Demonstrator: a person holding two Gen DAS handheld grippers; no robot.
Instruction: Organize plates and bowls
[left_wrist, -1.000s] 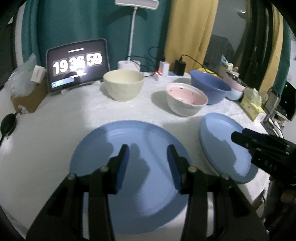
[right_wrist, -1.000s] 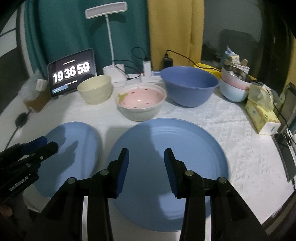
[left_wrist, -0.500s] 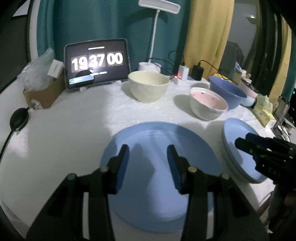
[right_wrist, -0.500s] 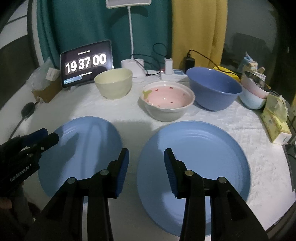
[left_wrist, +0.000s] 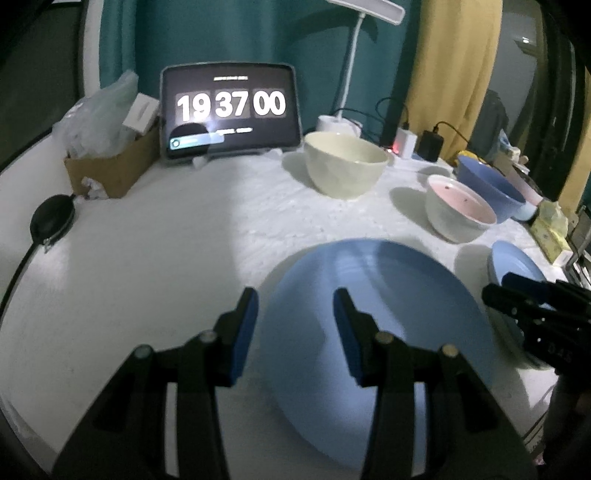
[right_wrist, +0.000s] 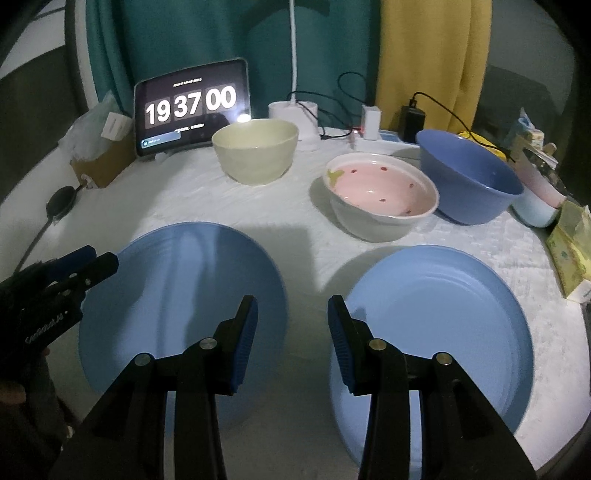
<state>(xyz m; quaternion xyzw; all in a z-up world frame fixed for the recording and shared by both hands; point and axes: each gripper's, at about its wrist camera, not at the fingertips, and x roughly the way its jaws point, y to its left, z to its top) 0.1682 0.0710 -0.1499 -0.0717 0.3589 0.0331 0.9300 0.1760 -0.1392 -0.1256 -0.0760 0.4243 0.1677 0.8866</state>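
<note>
Here, white tablecloth (right_wrist: 303, 236), teal curtain (right_wrist: 207, 33) behind; both tools (left_wrist: 295, 325) (right_wrist: 291, 325) half-open, empty

Tablet clock (left_wrist: 229, 110), lamp base (right_wrist: 293, 112), cardboard box (left_wrist: 110, 168), tissue pack (right_wrist: 569, 251).

Your left gripper (left_wrist: 295, 317) has slid left off the left blue plate (left_wrist: 373, 325); your right gripper (right_wrist: 291, 321) now hovers between both plates; the clock (right_wrist: 190, 105) reads 19:37:00.
</note>
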